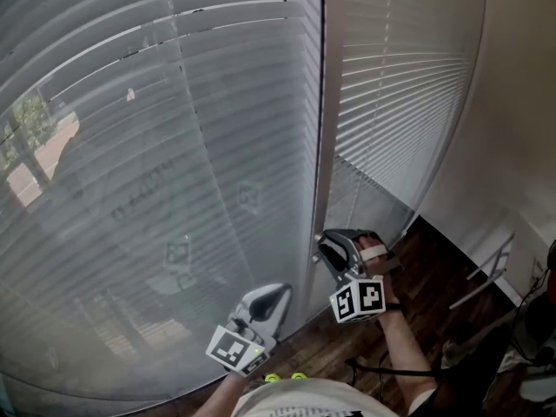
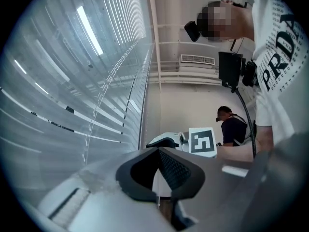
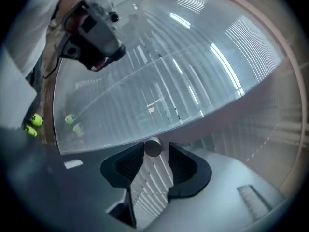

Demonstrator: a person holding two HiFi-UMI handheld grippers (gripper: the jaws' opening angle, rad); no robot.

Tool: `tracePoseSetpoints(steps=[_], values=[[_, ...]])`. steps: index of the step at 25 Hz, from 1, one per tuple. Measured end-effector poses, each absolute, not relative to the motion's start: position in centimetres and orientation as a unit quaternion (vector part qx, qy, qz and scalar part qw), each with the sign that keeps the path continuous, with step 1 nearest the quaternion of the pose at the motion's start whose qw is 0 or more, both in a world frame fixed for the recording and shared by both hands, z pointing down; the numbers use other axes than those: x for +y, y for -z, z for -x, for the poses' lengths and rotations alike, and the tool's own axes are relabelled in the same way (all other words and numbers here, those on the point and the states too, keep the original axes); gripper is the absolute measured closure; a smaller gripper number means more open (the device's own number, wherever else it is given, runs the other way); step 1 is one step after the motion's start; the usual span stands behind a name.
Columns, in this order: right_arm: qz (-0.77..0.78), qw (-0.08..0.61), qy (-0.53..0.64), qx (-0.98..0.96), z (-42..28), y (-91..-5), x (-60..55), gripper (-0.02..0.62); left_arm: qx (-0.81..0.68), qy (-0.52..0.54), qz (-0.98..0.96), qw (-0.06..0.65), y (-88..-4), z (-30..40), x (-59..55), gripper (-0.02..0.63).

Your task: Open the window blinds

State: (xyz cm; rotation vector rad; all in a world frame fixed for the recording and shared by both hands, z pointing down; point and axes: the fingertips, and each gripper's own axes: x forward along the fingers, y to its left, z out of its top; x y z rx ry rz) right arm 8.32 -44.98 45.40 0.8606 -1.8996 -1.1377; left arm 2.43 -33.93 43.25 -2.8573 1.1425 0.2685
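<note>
The blinds [image 1: 174,102] hang on both sides of the window post [image 1: 320,102], slats tilted partway; the one left of the post lets the outside show through dimly. The right tongs [image 1: 325,248] sit low against the post, standing wide with the round end of the turning rod [image 3: 153,147] between their tips, pads seemingly just off it; the left tongs [image 2: 157,151], low and left of the post, are closed on nothing. The likely trouble: only the rod's very end lies between the tips, so an off-centre squeeze could flick it away; twisting past its stop might strain the blinds.
</note>
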Motion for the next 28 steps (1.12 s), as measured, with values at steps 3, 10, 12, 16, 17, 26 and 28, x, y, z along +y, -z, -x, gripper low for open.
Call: tracePoseSetpoints(steps=[3,10,12,16,17,26,28], values=[[-0.320,0.395,0.481,-0.714,-7.8,-45.9,-45.1,0.439,0.372,-0.090,0.923,0.027,-43.1,-2.3,-34.0,0.615],[-0.319,0.397,0.547,-0.664,-7.0,-46.2,-45.6,0.453,0.378,-0.091,0.921,0.026,-43.2,-2.0,-34.3,0.614],[-0.324,0.392,0.549,-0.663,-7.0,-46.2,-45.6,0.462,0.378,-0.091,0.921,0.025,-43.1,-2.0,-34.3,0.614],[-0.334,0.375,0.528,-0.685,-7.0,-46.1,-45.6,0.463,0.378,-0.091,0.921,0.024,-43.2,-2.1,-34.3,0.614],[-0.338,0.371,0.521,-0.691,-7.0,-46.1,-45.6,0.465,0.378,-0.091,0.921,0.024,-43.2,-2.2,-34.3,0.614],[-0.367,0.342,0.460,-0.733,-7.0,-45.8,-45.7,0.465,0.373,-0.090,0.923,0.024,-43.4,-2.3,-34.2,0.614],[-0.373,0.336,0.446,-0.741,-7.1,-45.7,-45.8,0.465,0.373,-0.091,0.923,0.024,-43.3,-2.4,-34.1,0.614]])
